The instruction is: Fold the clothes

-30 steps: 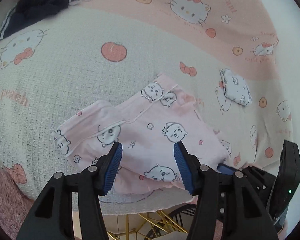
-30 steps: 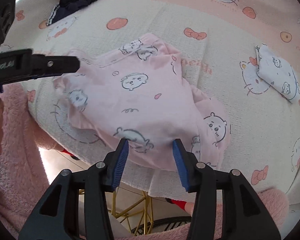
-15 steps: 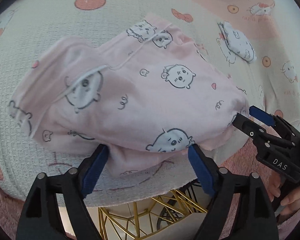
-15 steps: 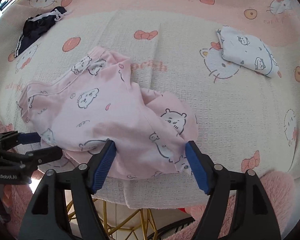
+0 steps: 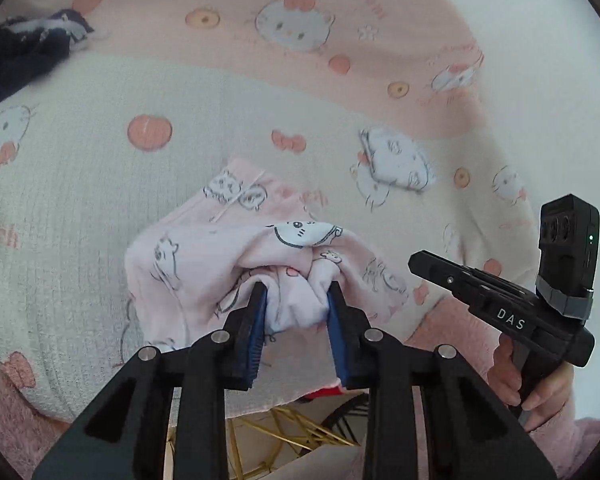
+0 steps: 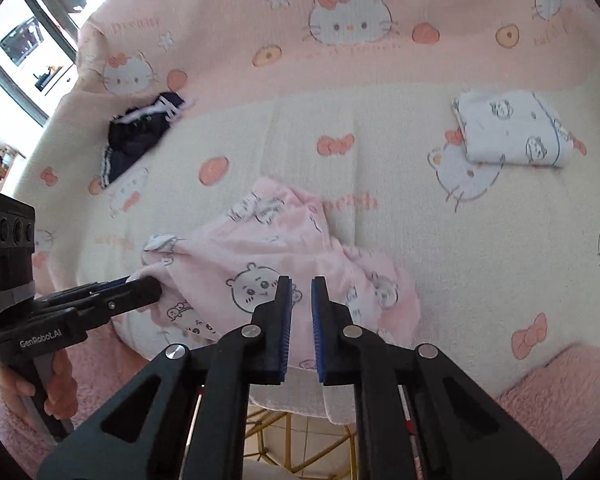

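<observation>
Left gripper point(image 5: 296, 300): hand-held, jaws closing on a bunched wad of the pink pyjama garment point(image 5: 204, 264), cloth packed between the blue pads. Right gripper point(image 6: 300, 292): hand-held, jaws drawn nearly together over the garment's near hem; whether any cloth is pinched in the narrow slit cannot be told. Pink pyjama garment point(image 6: 284, 248): printed with cartoon bears, lying rumpled at the near edge of the cartoon-cat bedspread point(image 6: 380, 128), its near side gathered up at the left gripper. Handling, by judgement: light, limp, thin knit; sags and creases where lifted, slides little on the waffle-textured cover; not fragile. Best taken at the hem corners or waistband edge, one layer per gripper, rather than mid-panel. Folded white garment point(image 6: 512, 132): far right, well apart. Dark navy garment point(image 6: 140, 136): far left, unfolded.
</observation>
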Action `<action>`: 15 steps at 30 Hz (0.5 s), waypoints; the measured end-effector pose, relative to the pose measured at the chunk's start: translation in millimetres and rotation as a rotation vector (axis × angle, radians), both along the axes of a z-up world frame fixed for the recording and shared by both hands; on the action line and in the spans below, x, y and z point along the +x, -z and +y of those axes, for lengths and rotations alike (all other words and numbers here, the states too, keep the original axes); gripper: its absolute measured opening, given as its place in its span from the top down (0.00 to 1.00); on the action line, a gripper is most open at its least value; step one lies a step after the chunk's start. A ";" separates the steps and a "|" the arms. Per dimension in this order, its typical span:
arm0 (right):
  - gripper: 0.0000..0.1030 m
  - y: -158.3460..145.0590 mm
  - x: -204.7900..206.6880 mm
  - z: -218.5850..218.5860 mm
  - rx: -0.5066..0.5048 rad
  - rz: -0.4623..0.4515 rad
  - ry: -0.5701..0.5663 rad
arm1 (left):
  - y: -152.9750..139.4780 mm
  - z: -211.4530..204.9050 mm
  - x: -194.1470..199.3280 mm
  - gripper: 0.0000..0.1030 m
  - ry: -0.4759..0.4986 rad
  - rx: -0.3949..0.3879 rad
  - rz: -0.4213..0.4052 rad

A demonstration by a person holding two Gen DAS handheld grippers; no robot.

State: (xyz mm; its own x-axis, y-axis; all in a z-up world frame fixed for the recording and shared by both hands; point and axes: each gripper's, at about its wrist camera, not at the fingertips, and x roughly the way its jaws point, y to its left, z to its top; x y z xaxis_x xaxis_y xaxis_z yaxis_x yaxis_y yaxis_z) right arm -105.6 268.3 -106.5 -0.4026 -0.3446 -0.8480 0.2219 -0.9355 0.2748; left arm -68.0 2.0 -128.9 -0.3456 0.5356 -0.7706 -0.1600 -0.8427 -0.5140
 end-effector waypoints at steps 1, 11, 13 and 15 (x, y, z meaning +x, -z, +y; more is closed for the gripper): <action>0.91 -12.5 -0.6 0.7 -0.007 0.041 0.012 | -7.4 -3.9 -3.7 0.71 -0.021 -0.010 0.021; 0.54 17.6 -4.1 -11.6 0.083 -0.052 -0.062 | -28.0 -27.9 -7.8 0.70 -0.086 -0.009 0.091; 0.53 39.4 1.8 -25.9 0.061 -0.129 -0.132 | -13.0 -27.3 -16.4 0.69 -0.083 -0.062 0.019; 0.53 59.5 8.6 -39.9 0.086 -0.195 -0.190 | 3.3 -25.6 -16.7 0.69 -0.064 -0.107 -0.044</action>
State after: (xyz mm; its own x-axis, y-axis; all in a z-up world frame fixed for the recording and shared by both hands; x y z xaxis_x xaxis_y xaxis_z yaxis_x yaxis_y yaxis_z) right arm -97.0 228.4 -166.0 -0.1646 -0.3215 -0.9325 0.3460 -0.9041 0.2507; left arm -84.7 -23.5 -132.2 -0.3412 0.4271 -0.8373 -0.0839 -0.9011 -0.4255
